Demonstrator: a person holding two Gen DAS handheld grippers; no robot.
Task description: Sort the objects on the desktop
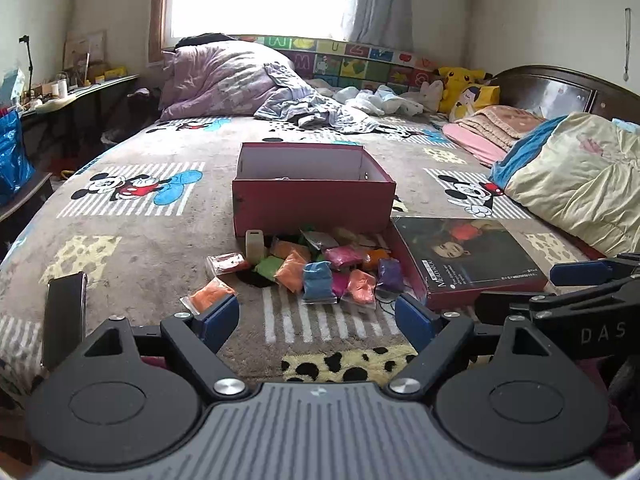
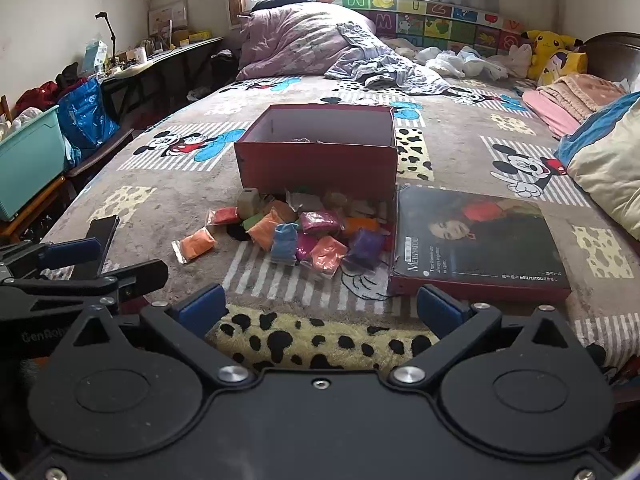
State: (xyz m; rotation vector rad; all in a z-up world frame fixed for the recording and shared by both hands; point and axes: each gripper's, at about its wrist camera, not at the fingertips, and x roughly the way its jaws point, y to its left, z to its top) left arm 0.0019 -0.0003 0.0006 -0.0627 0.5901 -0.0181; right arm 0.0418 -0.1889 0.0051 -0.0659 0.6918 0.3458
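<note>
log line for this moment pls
left gripper open, empty | right gripper open, empty | clay packets piled before red box

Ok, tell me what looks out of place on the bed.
The coloured packets lie loose in a heap on the blanket, in front of the red box rather than in it. One orange packet sits apart to the left. The lid lies off beside the box. Both claws are open and hold nothing.
</note>
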